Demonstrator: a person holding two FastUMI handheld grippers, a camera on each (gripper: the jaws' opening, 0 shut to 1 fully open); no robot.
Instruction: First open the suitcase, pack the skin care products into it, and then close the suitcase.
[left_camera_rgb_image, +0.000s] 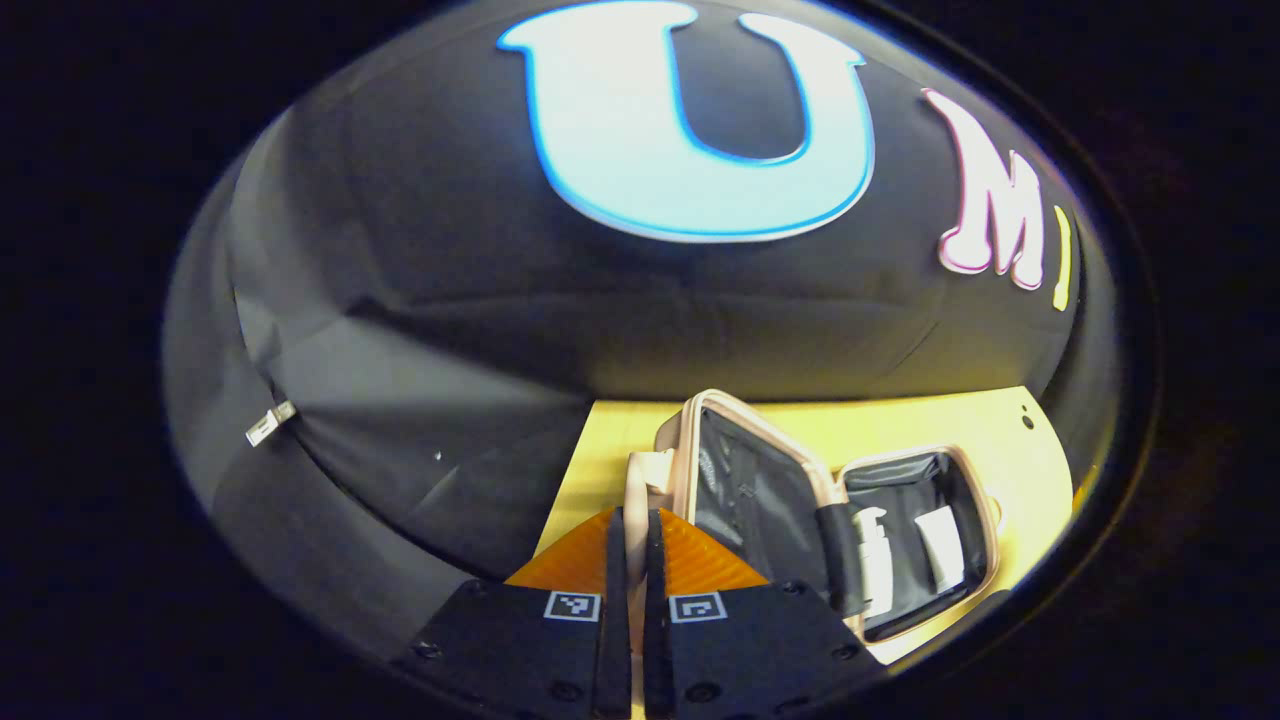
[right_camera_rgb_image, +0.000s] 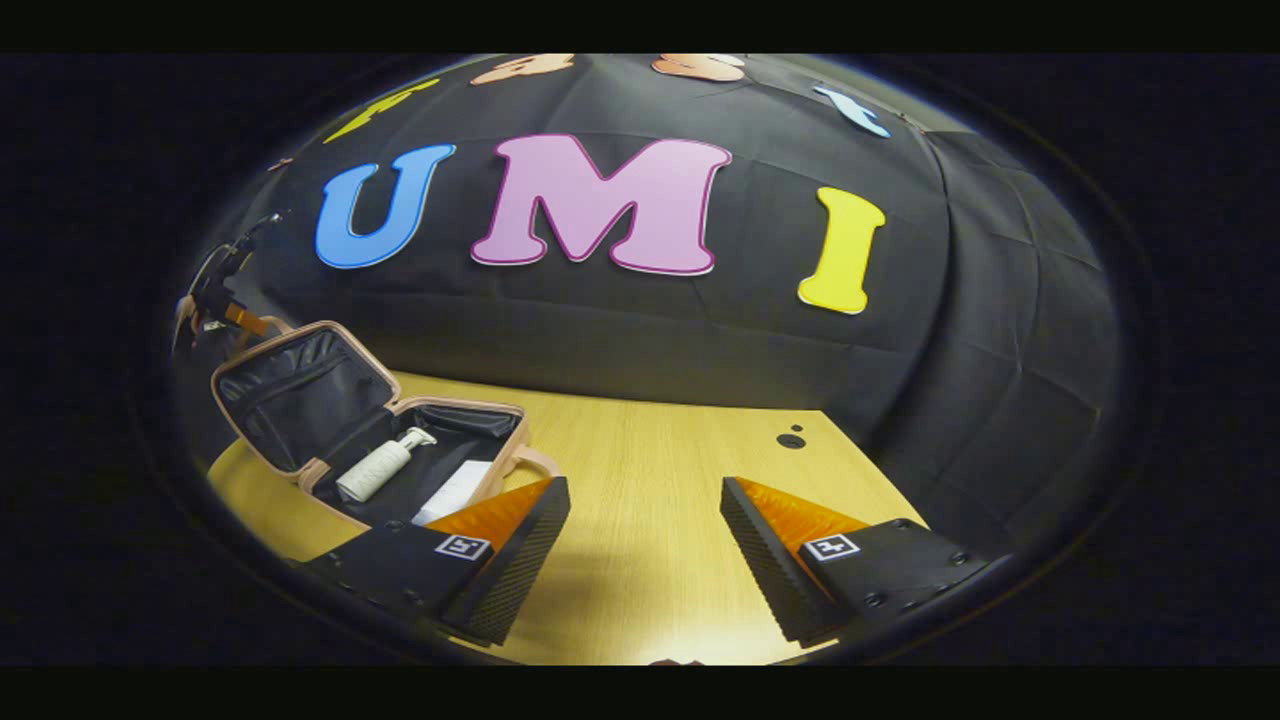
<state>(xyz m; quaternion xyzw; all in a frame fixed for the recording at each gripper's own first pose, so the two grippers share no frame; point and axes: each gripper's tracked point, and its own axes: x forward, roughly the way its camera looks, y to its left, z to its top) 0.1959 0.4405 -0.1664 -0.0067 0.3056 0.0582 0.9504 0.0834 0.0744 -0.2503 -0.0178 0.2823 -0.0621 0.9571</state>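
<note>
The pink suitcase (left_camera_rgb_image: 985, 500) lies open on the wooden table (right_camera_rgb_image: 650, 450), its black-lined lid (left_camera_rgb_image: 750, 490) standing tilted up. Inside the base lie a white pump bottle (left_camera_rgb_image: 875, 560) and a white box (left_camera_rgb_image: 942, 545). My left gripper (left_camera_rgb_image: 635, 530) is shut on the lid's pink rim, a strip of which shows between the fingers. In the right gripper view the suitcase lid (right_camera_rgb_image: 300, 395) rises at the left, with the bottle (right_camera_rgb_image: 378, 468) and box (right_camera_rgb_image: 452, 490) in the base and the left gripper (right_camera_rgb_image: 215, 300) at the lid's top edge. My right gripper (right_camera_rgb_image: 645, 510) hangs open over bare table, right of the case.
The table's far edge meets the black cloth wall. Two small dark holes (right_camera_rgb_image: 790, 440) mark the tabletop near its back right corner. A small metal clip (left_camera_rgb_image: 270, 424) hangs on the cloth at the left. The suitcase's handle (right_camera_rgb_image: 535, 462) sticks out toward the right gripper's left finger.
</note>
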